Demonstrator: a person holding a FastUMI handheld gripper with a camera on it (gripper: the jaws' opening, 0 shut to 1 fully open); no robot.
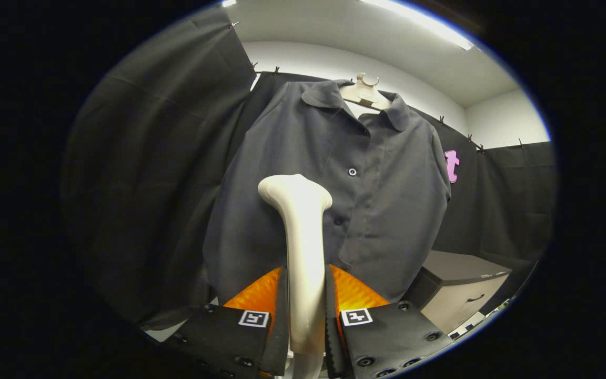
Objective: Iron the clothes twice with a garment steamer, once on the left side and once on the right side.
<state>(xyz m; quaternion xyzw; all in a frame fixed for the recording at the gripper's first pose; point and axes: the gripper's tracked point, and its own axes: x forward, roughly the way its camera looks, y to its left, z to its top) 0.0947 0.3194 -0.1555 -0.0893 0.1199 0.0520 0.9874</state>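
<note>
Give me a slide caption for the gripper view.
Tongs shut on steamer, its head raised before the hanging dark shirt.

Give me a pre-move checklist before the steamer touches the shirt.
1. Gripper shut on steamer handle: ok, both fingers press its sides.
2. Steamer head facing the shirt: ok, it points at the front.
3. Head touching fabric: cannot tell.
4. Shirt hung on hanger: ok, collar sits on it.
5. Shirt buttoned and flat: ok, the placket is closed.
6. Steam running: cannot tell.
</note>
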